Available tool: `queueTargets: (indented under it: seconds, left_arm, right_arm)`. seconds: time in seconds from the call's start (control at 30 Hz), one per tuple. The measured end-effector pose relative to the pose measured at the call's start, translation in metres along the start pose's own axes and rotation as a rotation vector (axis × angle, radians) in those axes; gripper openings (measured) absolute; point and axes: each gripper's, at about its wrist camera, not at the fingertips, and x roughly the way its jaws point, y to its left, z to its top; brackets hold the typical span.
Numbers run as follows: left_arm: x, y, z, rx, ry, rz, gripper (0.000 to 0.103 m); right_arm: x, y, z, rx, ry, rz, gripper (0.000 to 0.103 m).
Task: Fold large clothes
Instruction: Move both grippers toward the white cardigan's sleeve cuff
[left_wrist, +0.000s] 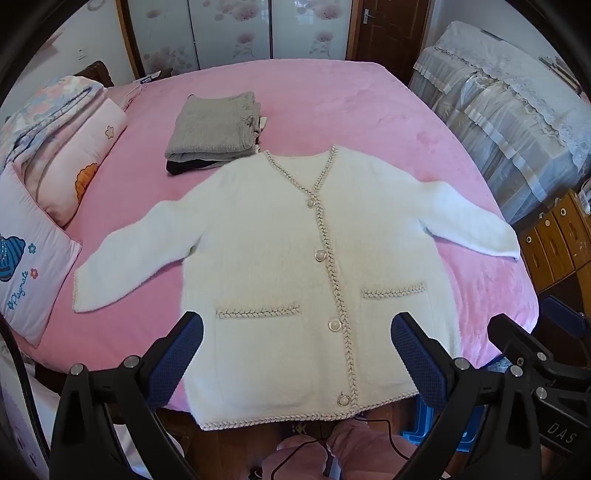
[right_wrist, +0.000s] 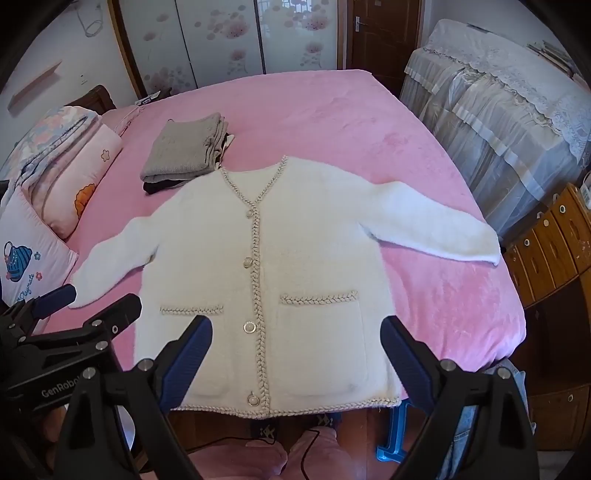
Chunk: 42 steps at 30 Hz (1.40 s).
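A white fluffy cardigan (left_wrist: 277, 258) (right_wrist: 288, 251) with braided trim, round buttons and two front pockets lies flat and face up on the pink bed (left_wrist: 332, 103) (right_wrist: 314, 110). Both sleeves are spread out to the sides, and its hem hangs slightly over the near bed edge. My left gripper (left_wrist: 297, 326) hovers open above the hem, with nothing between its blue pads. My right gripper (right_wrist: 297, 330) is also open and empty above the lower cardigan. In the right wrist view the left gripper (right_wrist: 86, 299) shows at the lower left.
A stack of folded clothes, grey on top (left_wrist: 214, 127) (right_wrist: 184, 151), sits beyond the cardigan's left shoulder. Pillows and folded bedding (left_wrist: 55, 155) (right_wrist: 48, 166) lie along the left edge. A covered piece of furniture (left_wrist: 517, 110) and wooden drawers (right_wrist: 554, 240) stand at right. A blue stool (right_wrist: 395, 435) stands by the bed.
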Motion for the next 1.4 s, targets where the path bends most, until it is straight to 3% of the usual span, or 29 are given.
queueTargets:
  seconds: [0.6, 0.77, 1.0, 1.4]
  left_arm:
    - [-0.001, 0.006, 0.003, 0.049, -0.005, -0.018, 0.101]
    - [0.001, 0.007, 0.002, 0.055, 0.006, -0.040, 0.101]
    - [0.004, 0.005, 0.006, 0.061, -0.003, -0.072, 0.101]
    - [0.002, -0.008, 0.015, 0.078, -0.066, -0.068, 0.101]
  right_arm:
    - [-0.009, 0.004, -0.010, 0.081, -0.027, -0.005, 0.093]
    - [-0.013, 0.009, -0.013, 0.062, -0.045, -0.045, 0.093]
    - [-0.016, 0.005, -0.013, 0.092, -0.076, -0.036, 0.093]
    - [-0.013, -0.007, -0.008, 0.113, -0.056, -0.049, 0.093]
